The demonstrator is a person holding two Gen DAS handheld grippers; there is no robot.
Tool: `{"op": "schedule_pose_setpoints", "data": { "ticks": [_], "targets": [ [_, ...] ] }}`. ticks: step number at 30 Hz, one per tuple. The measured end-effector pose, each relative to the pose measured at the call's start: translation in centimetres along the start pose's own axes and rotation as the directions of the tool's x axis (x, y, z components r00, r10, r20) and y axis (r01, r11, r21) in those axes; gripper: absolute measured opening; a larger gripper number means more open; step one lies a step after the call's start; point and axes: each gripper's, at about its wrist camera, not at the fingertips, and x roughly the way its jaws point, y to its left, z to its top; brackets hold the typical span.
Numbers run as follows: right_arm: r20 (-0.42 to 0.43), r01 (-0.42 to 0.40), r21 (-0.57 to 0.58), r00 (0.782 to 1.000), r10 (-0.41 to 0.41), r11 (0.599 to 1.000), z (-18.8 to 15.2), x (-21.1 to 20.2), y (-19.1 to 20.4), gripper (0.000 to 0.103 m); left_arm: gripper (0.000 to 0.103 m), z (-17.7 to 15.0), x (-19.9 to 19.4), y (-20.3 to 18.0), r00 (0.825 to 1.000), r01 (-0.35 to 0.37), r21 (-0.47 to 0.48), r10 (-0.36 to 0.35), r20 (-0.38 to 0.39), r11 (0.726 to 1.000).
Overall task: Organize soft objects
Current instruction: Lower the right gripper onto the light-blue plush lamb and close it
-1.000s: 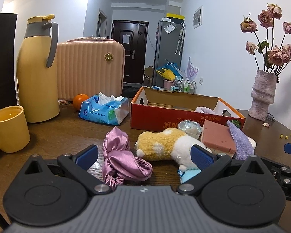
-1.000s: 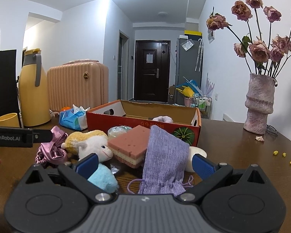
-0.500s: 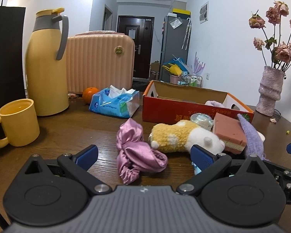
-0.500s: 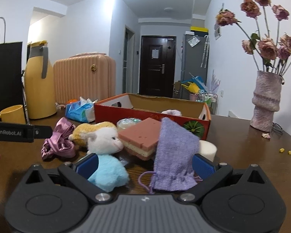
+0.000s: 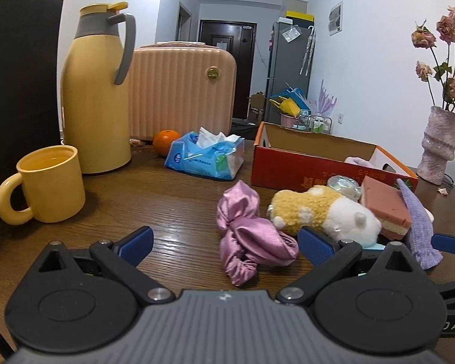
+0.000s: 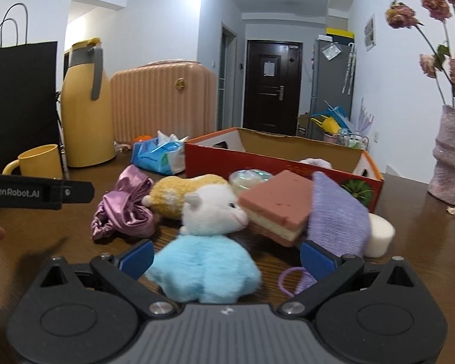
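Right wrist — right gripper (image 6: 226, 256) spread around blue plush (image 6: 206, 273) | left gripper (image 5: 226, 244) spread — empty

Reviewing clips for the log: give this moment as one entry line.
phase: approach | left gripper: open, empty, near pink scrunchie | right gripper: open around blue-bodied plush | box: nearly empty

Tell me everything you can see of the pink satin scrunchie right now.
The pink satin scrunchie is a shiny, crumpled band of gathered fabric with a ruffled elastic edge at its near end. It lies loose on the wooden table, left of the yellow plush toy, close to or touching it. The open left gripper sits just before it, without contact. In the right wrist view it lies at, beyond the left gripper's body.
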Motion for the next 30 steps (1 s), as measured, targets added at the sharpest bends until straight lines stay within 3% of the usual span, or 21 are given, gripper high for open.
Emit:
{"op": "schedule_pose_setpoints", "data": {
  "ticks": [7,19,30],
  "targets": [
    [-0.038,-0.021,0.01,0.999,0.021,1.0,0.8,2.4,1.4,0.103,0.103,0.1,0.2,1.5,1.0,-0.019,-0.004,0.019,-0.005,1.0],
    [-0.177,-0.013,0.082,0.984,0.027,0.997,0.9,6.3,1.1,0.102,0.103,0.4,0.1,2.6,1.0,-0.012,-0.025,0.012,-0.006,1.0],
    [-0.208,-0.042,0.112,0.976,0.065,0.993,0.5,6.6,0.4,0.085,0.103,0.4,0.2,2.4,1.0,-0.018,-0.028,0.018,-0.013,0.999]
  ]
}}
